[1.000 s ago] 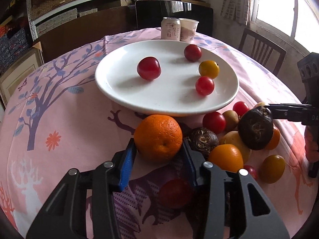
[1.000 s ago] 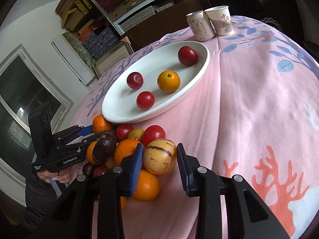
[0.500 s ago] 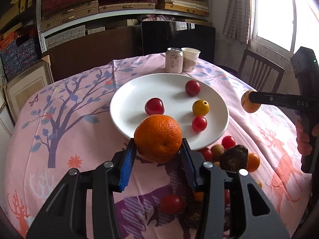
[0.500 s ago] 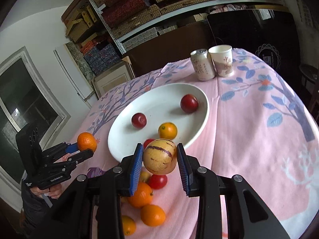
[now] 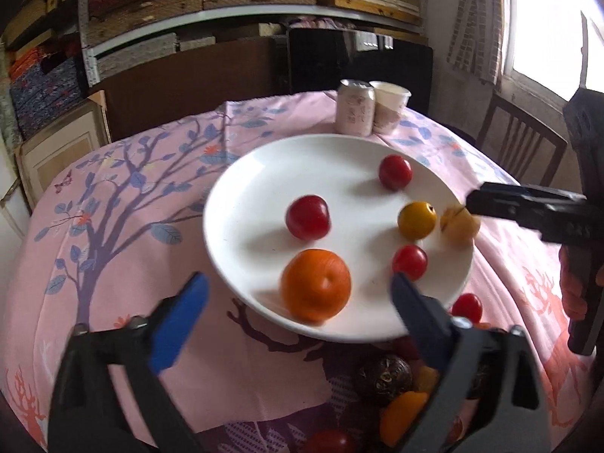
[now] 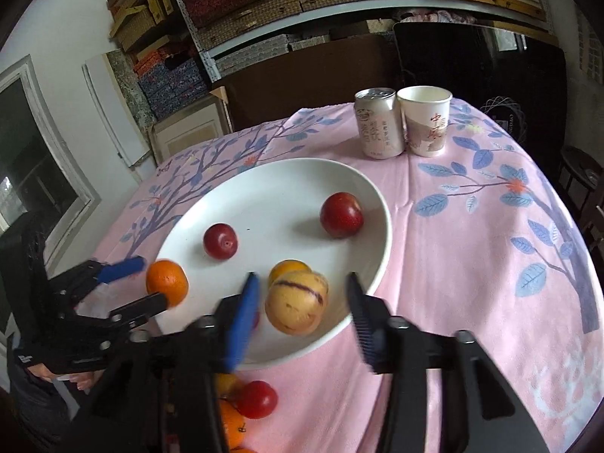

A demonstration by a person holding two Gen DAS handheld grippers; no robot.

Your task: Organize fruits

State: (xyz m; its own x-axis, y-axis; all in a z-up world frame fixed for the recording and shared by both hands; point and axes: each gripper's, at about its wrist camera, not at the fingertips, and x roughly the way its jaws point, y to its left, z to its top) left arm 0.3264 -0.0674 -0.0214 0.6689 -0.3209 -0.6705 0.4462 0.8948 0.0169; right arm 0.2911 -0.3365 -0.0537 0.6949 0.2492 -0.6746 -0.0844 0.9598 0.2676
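Note:
A white plate [image 5: 264, 173] holds two red plums, a small red tomato and a yellow-orange fruit. My left gripper [image 5: 298, 298] is open over the plate's near rim; the orange [image 5: 315, 290] sits free between its spread jaws. My right gripper [image 6: 302, 305] is open too; the yellow purple-striped melon [image 6: 296, 302] lies loose between its jaws on the plate [image 6: 287, 185]. The right gripper also shows in the left wrist view [image 5: 468, 204] beside the blurred melon [image 5: 458, 224]. The left gripper shows in the right wrist view [image 6: 151, 281] around the orange [image 6: 167, 282].
A drink can [image 6: 378, 128] and a paper cup [image 6: 424, 125] stand behind the plate. Several loose fruits [image 5: 385, 379] lie on the pink tablecloth in front of the plate. A chair [image 5: 521, 143] stands at the table's right. Shelves fill the back wall.
Both grippers carried their fruit over the plate and opened. The orange and the striped melon have left the jaws and now sit on the plate.

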